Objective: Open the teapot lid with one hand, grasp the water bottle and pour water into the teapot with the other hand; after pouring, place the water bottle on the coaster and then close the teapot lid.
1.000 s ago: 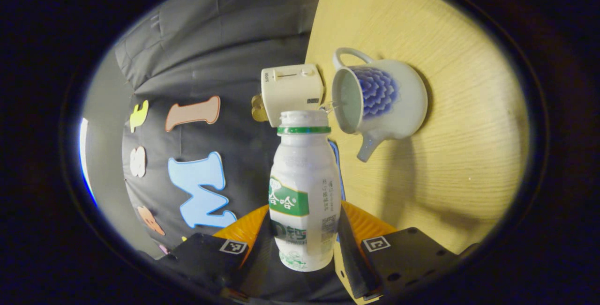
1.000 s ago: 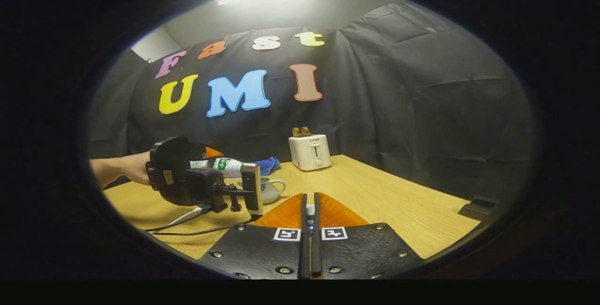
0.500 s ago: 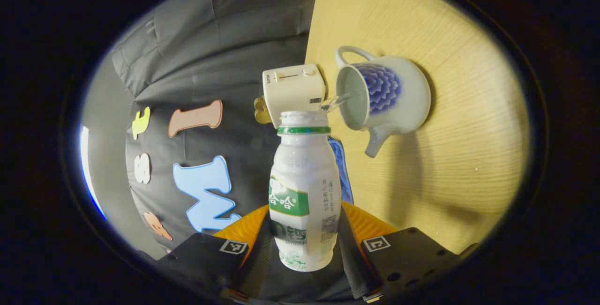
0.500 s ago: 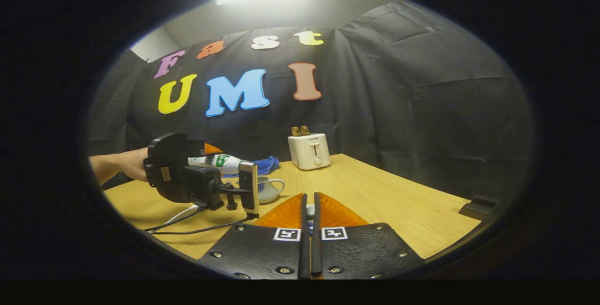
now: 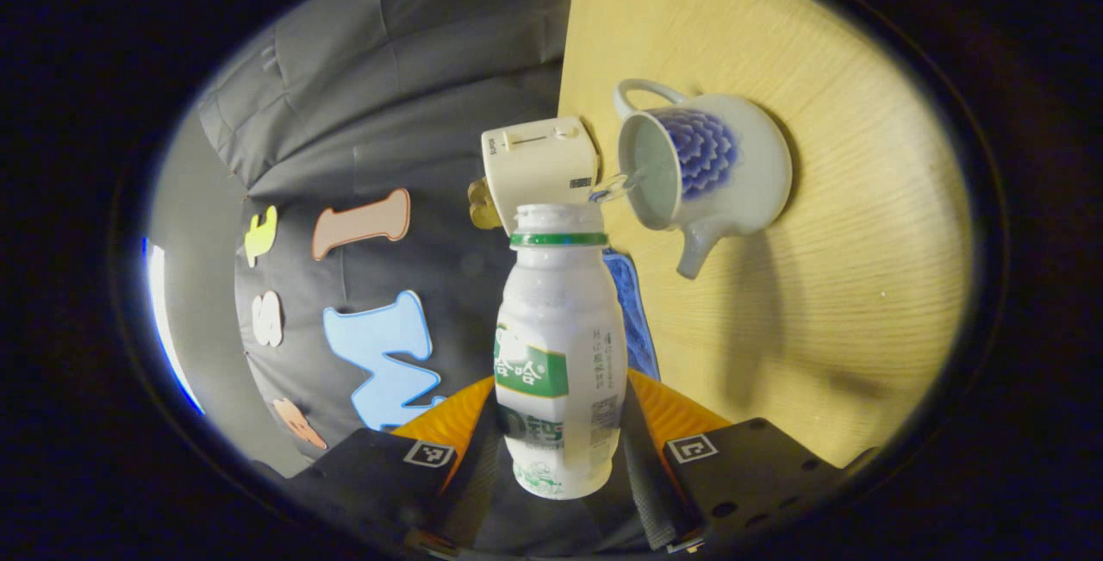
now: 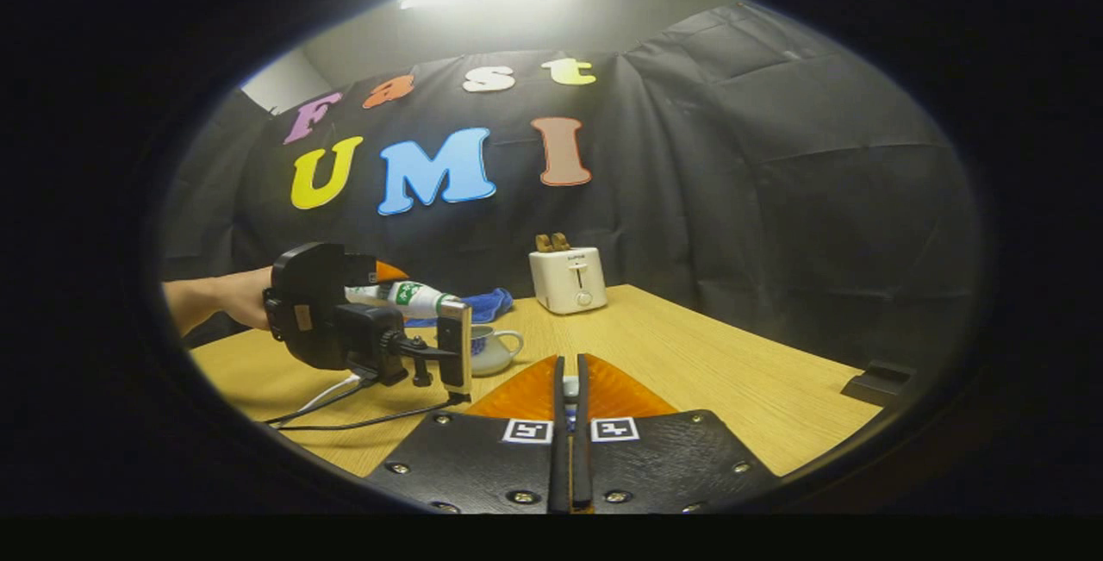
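teapot (image 6: 491, 352) on table (image 6: 689, 363), toaster (image 6: 568, 279) behind it

We're in a staged recording booth, not a real kitchen: black cloth wall (image 6: 775, 199) draped in folds behind a bare light-wood counter (image 6: 689, 354), with a plain pale wall and a ceiling light above the cloth. The props are household ones: a white toaster (image 6: 568, 279), a blue cloth (image 6: 487, 302) and a blue-patterned teapot (image 5: 702, 169). Cables (image 6: 345, 410) trail across the counter from a handheld rig, so we read it as a data-collection setup.
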`<state>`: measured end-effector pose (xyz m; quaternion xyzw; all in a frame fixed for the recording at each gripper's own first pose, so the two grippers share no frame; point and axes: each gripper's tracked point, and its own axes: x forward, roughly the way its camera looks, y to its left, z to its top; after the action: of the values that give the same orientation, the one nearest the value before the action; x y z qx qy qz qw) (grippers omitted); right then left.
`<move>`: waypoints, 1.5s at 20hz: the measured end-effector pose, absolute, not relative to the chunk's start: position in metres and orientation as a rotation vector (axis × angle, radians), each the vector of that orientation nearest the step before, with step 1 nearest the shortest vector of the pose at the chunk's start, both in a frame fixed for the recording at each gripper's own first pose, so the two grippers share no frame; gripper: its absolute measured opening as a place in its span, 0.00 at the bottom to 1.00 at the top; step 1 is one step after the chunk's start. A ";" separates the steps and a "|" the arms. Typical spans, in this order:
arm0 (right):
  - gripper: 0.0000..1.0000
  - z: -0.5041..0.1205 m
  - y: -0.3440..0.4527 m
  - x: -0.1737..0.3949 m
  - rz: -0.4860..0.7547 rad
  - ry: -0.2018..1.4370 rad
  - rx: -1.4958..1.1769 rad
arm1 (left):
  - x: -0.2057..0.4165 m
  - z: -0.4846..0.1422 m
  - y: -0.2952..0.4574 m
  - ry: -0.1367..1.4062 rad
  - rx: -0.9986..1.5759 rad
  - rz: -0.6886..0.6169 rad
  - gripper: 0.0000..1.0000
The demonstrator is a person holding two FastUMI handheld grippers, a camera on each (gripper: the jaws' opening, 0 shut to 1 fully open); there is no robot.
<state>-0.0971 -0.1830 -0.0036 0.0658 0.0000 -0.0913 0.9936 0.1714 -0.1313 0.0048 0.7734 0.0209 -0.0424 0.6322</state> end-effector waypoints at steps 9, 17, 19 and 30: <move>0.02 -0.001 -0.181 -0.096 -0.177 -0.004 0.134 | 0.170 0.009 -0.134 0.037 1.817 -0.104 0.75; 0.02 -0.001 -0.183 -0.098 -0.177 -0.009 0.132 | 0.171 0.008 -0.142 0.035 1.869 -0.123 0.75; 0.02 -0.001 -0.184 -0.099 -0.178 -0.011 0.131 | 0.173 0.008 -0.143 0.034 1.882 -0.125 0.75; 0.02 0.000 -0.186 -0.101 -0.179 -0.016 0.137 | 0.171 0.030 -0.151 -0.006 1.971 -0.104 0.82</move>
<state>-0.1007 -0.1860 -0.0003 0.0682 -0.0079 -0.0891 0.9937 0.1713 -0.1509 0.0304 0.8331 -0.0025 -0.0440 0.5513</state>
